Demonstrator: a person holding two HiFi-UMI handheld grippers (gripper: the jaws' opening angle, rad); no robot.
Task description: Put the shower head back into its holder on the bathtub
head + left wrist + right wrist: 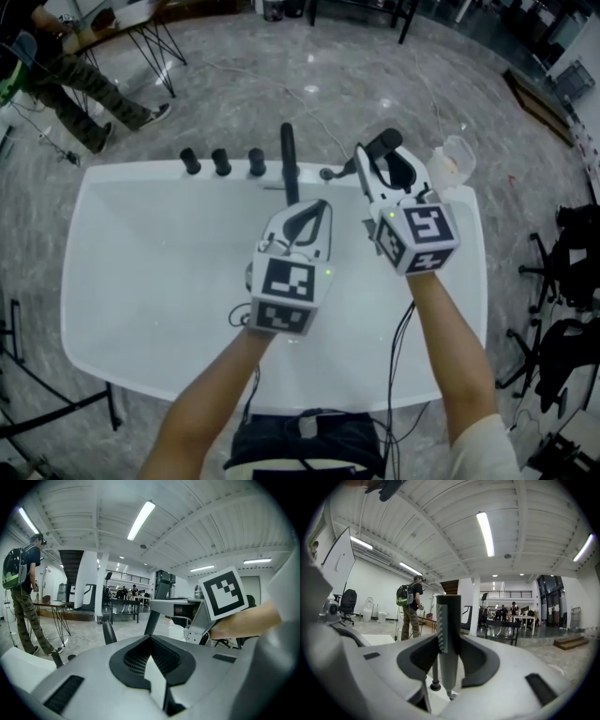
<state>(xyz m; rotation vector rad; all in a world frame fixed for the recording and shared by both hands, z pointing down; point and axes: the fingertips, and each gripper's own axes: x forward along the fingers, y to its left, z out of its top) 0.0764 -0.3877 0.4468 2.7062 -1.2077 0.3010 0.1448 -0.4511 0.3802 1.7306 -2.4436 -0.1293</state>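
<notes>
The black shower head point(387, 150) stands upright in my right gripper point(384, 171), whose jaws are shut on its handle. In the right gripper view the grey ribbed handle point(449, 625) fills the gap between the jaws of that gripper point(449, 641), lower end hanging over the tub's rim. The small black holder point(328, 173) sits on the far rim of the white bathtub point(141, 281), just left of the shower head. My left gripper point(317, 206) hovers over the tub in front of the spout, fingertips together point(150, 639) and nothing between them.
Three black knobs point(221, 161) and a tall black spout point(289, 155) line the far rim. A clear cup point(455, 159) rests on the tub's far right corner. A person point(75, 84) stands beside a table at the back left. Black chairs point(572, 253) stand to the right.
</notes>
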